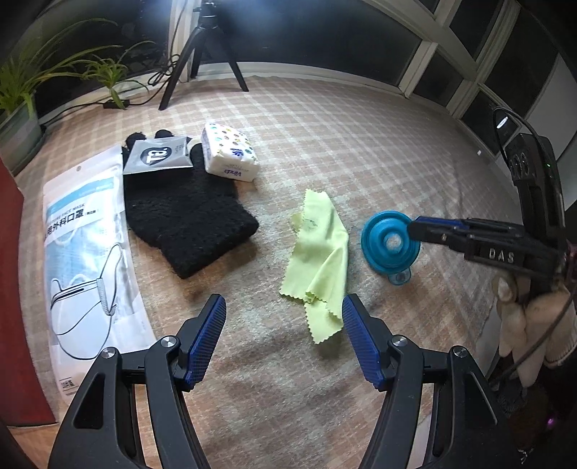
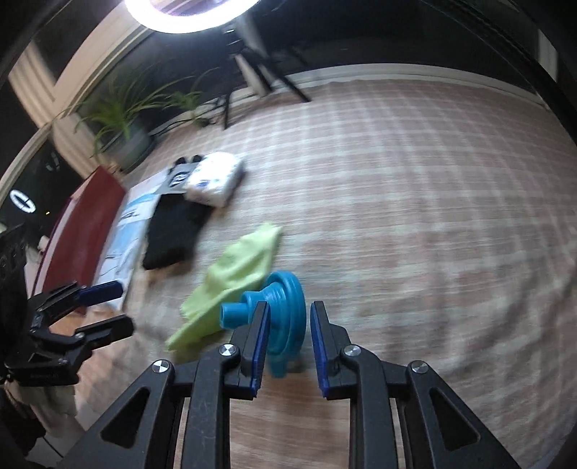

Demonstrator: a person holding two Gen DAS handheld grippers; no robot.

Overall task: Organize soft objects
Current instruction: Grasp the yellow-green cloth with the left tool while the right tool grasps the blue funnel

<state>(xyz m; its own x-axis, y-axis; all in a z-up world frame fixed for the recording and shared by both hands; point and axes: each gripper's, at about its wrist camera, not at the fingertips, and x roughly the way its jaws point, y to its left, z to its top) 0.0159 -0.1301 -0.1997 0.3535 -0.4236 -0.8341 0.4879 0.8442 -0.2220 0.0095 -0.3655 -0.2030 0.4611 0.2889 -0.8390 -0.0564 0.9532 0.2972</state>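
A blue collapsible silicone funnel (image 1: 391, 241) stands on its rim on the checked cloth; it also shows in the right wrist view (image 2: 285, 306). My right gripper (image 2: 290, 324) is partly open around its rim, with a gap at the right pad. A yellow-green cloth (image 1: 319, 259) lies crumpled left of the funnel. My left gripper (image 1: 283, 317) is open and empty, low over the cloth's near edge. A black knit glove (image 1: 187, 220), a grey packet (image 1: 157, 157), a tissue pack (image 1: 230, 151) and a face-mask bag (image 1: 86, 252) lie at the left.
A checked tablecloth (image 1: 360, 144) covers the surface. A tripod (image 1: 202, 54) and potted plants (image 1: 21, 108) stand at the far edge. A red panel (image 1: 18, 324) borders the left side. A ring light (image 2: 191, 14) glares overhead.
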